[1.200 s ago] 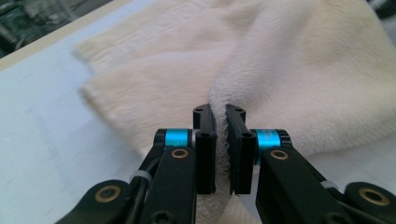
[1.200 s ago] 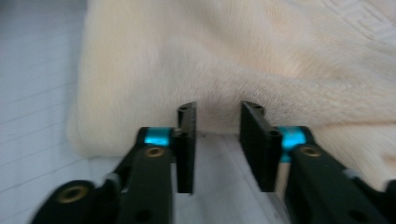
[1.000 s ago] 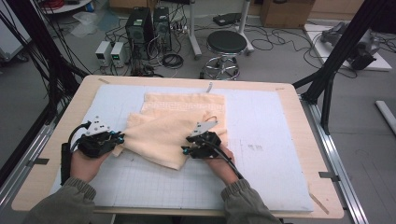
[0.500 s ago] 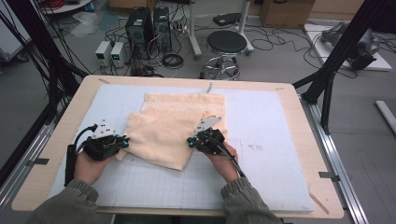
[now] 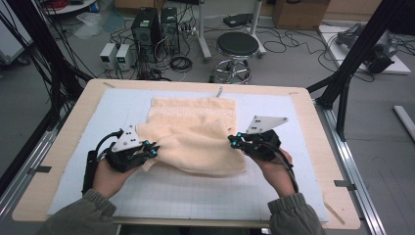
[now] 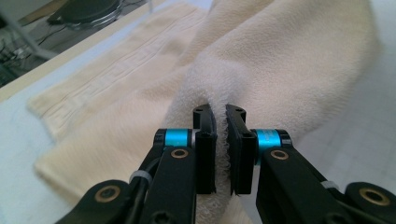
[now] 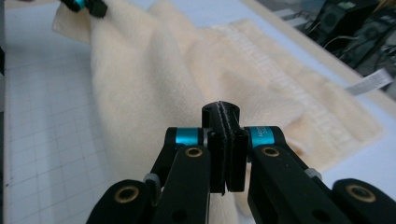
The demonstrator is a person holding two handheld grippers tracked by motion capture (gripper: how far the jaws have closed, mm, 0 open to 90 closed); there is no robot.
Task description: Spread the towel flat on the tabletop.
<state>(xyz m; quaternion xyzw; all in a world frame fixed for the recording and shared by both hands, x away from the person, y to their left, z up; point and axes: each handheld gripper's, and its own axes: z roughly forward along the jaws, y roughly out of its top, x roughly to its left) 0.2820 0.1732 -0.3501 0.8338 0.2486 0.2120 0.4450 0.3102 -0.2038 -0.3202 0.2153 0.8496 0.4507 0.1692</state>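
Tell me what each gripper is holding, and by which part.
Both hold the cream towel: the left gripper pinches a bunched fold at its left edge, the right gripper clamps its right edge, lifting it off the table.

The cream terry towel [image 6: 280,70] is pinched between the left gripper [image 6: 220,140] jaws, so its gripped edge is hidden, and its near end is cut off at the frame's bottom. Beside the right gripper [image 7: 223,144], the towel's near part blurs.

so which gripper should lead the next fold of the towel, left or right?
Probably neither alone: left gripper and right gripper each clamp a towel corner at similar height. Slight edge to the right, nearer the far edge.
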